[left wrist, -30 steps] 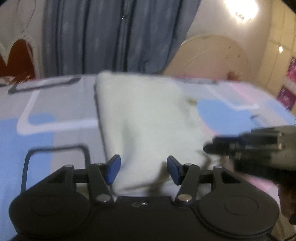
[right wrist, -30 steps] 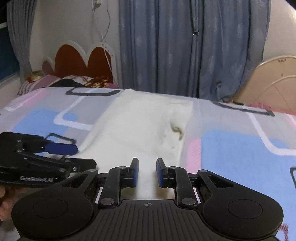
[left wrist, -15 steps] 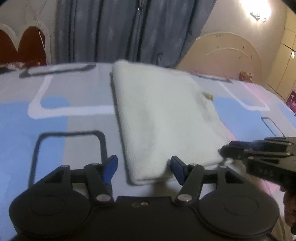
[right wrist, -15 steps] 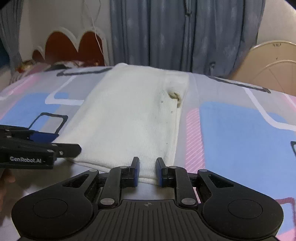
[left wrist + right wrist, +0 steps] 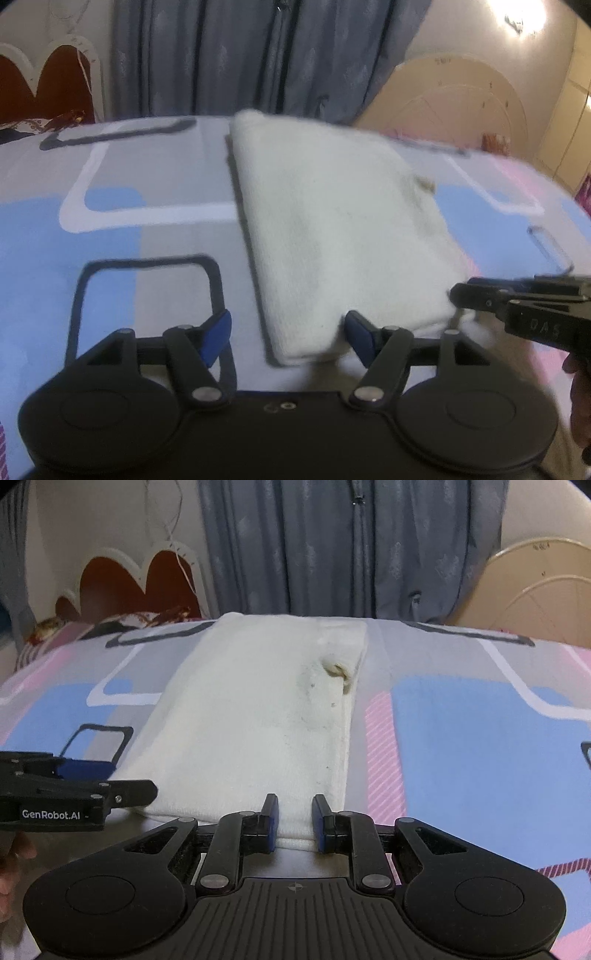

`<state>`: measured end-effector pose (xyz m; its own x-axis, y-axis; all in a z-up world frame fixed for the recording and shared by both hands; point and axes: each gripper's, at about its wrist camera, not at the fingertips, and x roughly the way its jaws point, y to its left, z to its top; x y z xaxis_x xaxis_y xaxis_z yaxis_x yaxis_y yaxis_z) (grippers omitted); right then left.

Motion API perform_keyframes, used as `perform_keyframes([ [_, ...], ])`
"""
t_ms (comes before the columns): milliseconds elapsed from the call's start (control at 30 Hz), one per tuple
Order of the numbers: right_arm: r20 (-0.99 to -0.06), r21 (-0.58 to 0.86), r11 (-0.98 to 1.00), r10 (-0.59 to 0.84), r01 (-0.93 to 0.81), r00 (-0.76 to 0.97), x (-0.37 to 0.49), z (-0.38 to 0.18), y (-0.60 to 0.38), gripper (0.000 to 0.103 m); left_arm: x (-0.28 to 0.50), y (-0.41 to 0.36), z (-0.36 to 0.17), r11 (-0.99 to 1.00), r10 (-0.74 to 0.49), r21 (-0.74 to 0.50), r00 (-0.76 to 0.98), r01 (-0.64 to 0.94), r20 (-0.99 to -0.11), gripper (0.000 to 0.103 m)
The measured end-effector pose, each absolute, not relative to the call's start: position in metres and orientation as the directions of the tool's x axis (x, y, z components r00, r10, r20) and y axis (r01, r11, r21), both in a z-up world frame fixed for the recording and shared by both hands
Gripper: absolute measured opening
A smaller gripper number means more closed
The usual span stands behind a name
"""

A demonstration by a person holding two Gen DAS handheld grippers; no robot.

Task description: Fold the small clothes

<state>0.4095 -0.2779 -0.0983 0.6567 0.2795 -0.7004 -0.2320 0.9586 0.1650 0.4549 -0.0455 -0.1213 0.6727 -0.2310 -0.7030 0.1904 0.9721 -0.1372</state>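
Note:
A white folded cloth (image 5: pixel 332 229) (image 5: pixel 251 709) lies flat on the patterned bed sheet (image 5: pixel 110 240), with a small brownish tag (image 5: pixel 338 670) near its right edge. My left gripper (image 5: pixel 286 332) is opening, its blue pads wide apart. The cloth's near left corner lies between them and neither pad presses on it. In the right wrist view the left gripper (image 5: pixel 122 779) sits at that corner. My right gripper (image 5: pixel 294 819) hovers at the near edge close to the right corner. Its jaws stand narrowly apart with flat, unpinched cloth showing in the gap.
Blue curtains (image 5: pixel 351 546) hang behind the bed. A red and white headboard (image 5: pixel 122 579) stands at the far left and a cream rounded board (image 5: pixel 454 99) at the far right. A person's hand (image 5: pixel 14 853) holds the left gripper.
The left jaws have widened. In the left wrist view the cloth no longer bulges up between the pads and now lies flat. The right jaws keep the same narrow gap.

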Motion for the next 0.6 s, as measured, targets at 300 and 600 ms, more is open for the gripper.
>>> perform_keyframes([
  [300, -0.557, 0.475, 0.871, 0.41, -0.128, 0.722, 0.465, -0.078, -0.338, 0.076, 0.518, 0.006, -0.116, 0.876, -0.396, -0.477, 0.675, 0.075, -0.622, 0.075],
  [600, -0.544, 0.671, 0.738, 0.563, -0.08, 0.623, 0.538, -0.11, -0.363, 0.072, 0.564, 0.016, -0.147, 0.779, -0.524, -0.624, 0.61, 0.061, -0.595, 0.074],
])
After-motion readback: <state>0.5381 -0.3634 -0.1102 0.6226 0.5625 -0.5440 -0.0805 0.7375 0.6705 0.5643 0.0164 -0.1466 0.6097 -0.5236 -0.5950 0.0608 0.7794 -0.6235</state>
